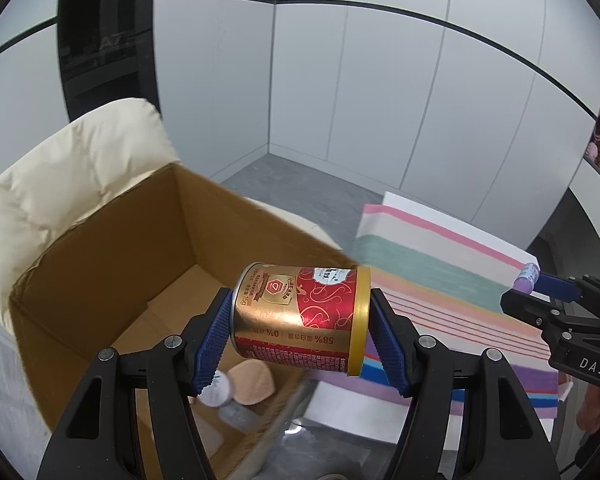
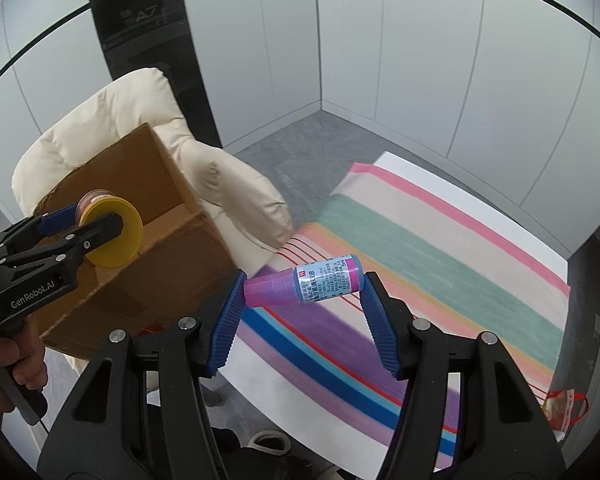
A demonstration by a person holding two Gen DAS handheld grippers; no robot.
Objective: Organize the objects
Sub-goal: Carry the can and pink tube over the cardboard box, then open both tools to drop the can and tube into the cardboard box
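An open cardboard box [image 1: 100,264] is seen on a cream armchair [image 1: 72,168]. A red-and-gold tin [image 1: 300,316] is pinched by the left gripper [image 1: 300,338] over its edge; a small purple bottle [image 2: 304,284] is pinched by the right gripper [image 2: 302,320] above the striped cloth [image 2: 440,264]. Carrying appears underway; lowering and release inside the box would be called for next.

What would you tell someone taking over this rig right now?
Left claw: shut on the red-and-gold can, gripped end to end and held over the open cardboard box.
Right claw: shut on the small pink-capped bottle, above the striped cloth.
Done: a small white bottle and a beige pad lie in the box.
Left: both held items are not yet in the box.
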